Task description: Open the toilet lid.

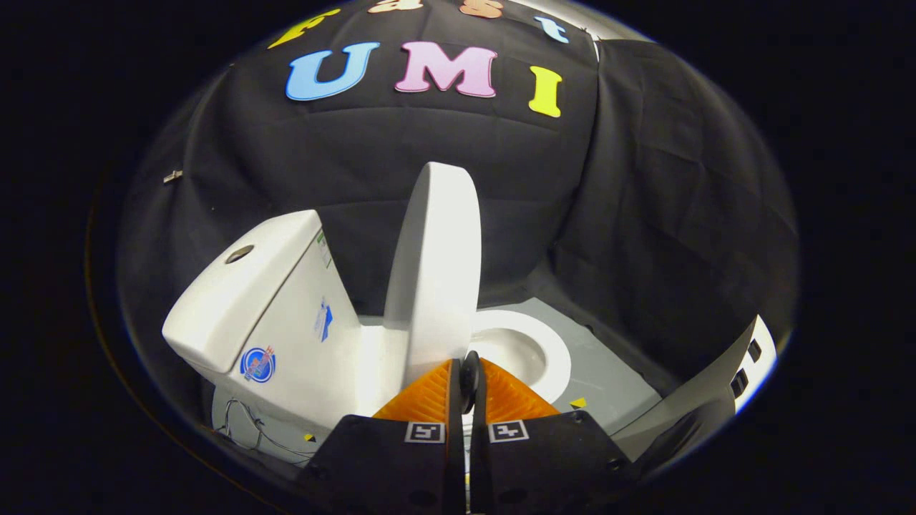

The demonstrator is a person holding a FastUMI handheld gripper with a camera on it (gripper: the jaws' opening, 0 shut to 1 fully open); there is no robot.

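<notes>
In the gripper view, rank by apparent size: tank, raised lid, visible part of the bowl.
1. tank, though it sits nearer the camera
2. lid, upright and seen nearly edge-on
3. bowl, partly hidden
The gripper looks shut just before the lid's edge.

A pale grey floor (608, 372) carries a white toilet (300, 336), which stands against the black cloth wall along the floor's far edge. Small yellow tape marks (578, 403) lie on the floor beside the bowl's rim and at the toilet's base. A thin wire (240, 422) trails over the floor by the base, under the tank.
</notes>
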